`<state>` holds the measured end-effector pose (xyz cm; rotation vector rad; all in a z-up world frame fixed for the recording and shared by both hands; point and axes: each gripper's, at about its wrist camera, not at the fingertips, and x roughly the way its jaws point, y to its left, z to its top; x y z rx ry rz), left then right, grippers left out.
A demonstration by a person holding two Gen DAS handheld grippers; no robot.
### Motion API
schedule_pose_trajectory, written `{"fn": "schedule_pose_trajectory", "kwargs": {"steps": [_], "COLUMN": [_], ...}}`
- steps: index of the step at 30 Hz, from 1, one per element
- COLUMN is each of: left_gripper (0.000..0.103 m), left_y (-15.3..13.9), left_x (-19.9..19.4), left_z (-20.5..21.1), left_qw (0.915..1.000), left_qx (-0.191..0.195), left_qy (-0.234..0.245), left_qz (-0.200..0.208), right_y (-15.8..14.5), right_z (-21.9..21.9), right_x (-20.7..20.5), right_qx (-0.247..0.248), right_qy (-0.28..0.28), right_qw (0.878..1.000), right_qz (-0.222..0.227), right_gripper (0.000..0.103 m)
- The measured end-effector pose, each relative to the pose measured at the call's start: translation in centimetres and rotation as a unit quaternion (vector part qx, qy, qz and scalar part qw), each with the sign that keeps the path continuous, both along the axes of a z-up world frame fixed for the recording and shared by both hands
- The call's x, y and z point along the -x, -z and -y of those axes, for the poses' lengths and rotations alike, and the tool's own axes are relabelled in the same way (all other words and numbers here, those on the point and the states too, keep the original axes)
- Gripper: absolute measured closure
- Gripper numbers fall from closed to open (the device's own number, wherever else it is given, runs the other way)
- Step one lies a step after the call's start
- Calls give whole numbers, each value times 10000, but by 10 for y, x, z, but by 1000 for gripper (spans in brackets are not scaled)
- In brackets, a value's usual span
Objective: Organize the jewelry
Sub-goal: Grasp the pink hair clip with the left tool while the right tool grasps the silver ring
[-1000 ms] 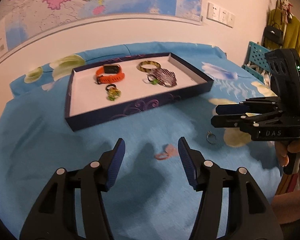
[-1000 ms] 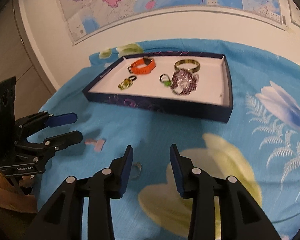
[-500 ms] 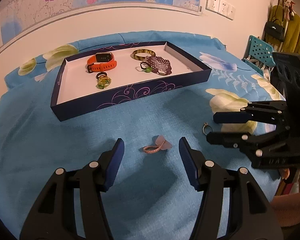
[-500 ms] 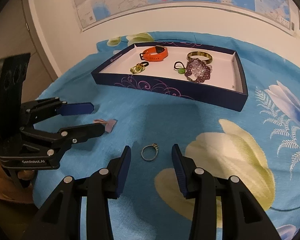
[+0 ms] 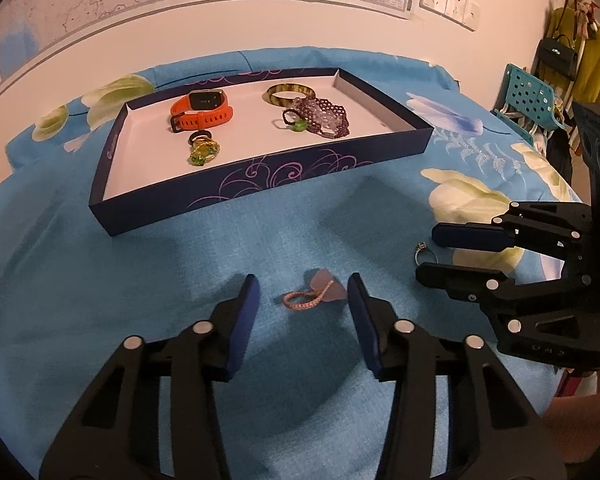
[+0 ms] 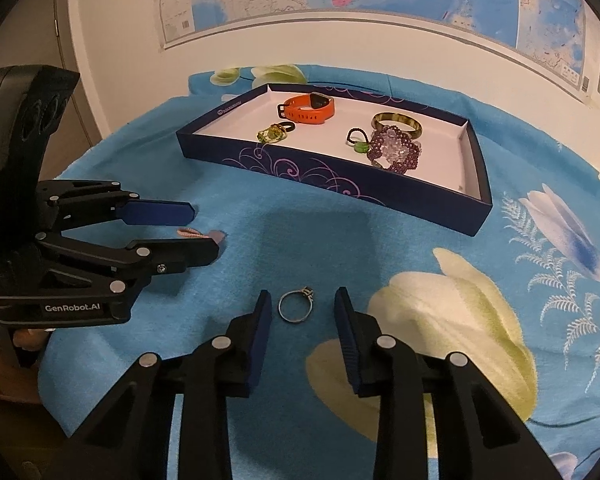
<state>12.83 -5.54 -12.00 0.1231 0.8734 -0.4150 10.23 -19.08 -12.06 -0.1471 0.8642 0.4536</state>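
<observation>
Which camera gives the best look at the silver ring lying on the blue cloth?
The right wrist view. There the silver ring lies whole on the blue cloth, centred between the right gripper jaws, its small stone setting visible. The left wrist view shows the ring small near its right edge, partly hidden by the right gripper's finger.

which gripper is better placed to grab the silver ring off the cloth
Right. The right gripper already has the silver ring lying between its fingers, its jaws just closing but not yet touching it. The left gripper straddles the pink ring instead.
</observation>
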Motion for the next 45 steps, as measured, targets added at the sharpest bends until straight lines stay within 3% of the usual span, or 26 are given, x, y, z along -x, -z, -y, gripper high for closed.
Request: {"fn": "schedule_pose_trajectory", "kwargs": {"steps": [5, 19, 45], "left_gripper": [71, 79, 80], "left_y": [0, -2, -23], "left_x": [0, 1, 6], "left_z": [0, -6, -21], "left_qw": [10000, 9999, 9988], "left_qx": [-38, 108, 290], "left_qy": [-36, -134, -305], "left_qz": [7, -13, 231], "right_y": [0, -4, -18], "right_z": [0, 10, 15], "right_x": [0, -1, -4], "right_qx": [-25, -352, -769], "right_qy": [-20, 85, 165], "right_qw": [10000, 9993, 9969], "right_qz": [-2, -79, 69], "right_gripper": [87, 88, 88]}}
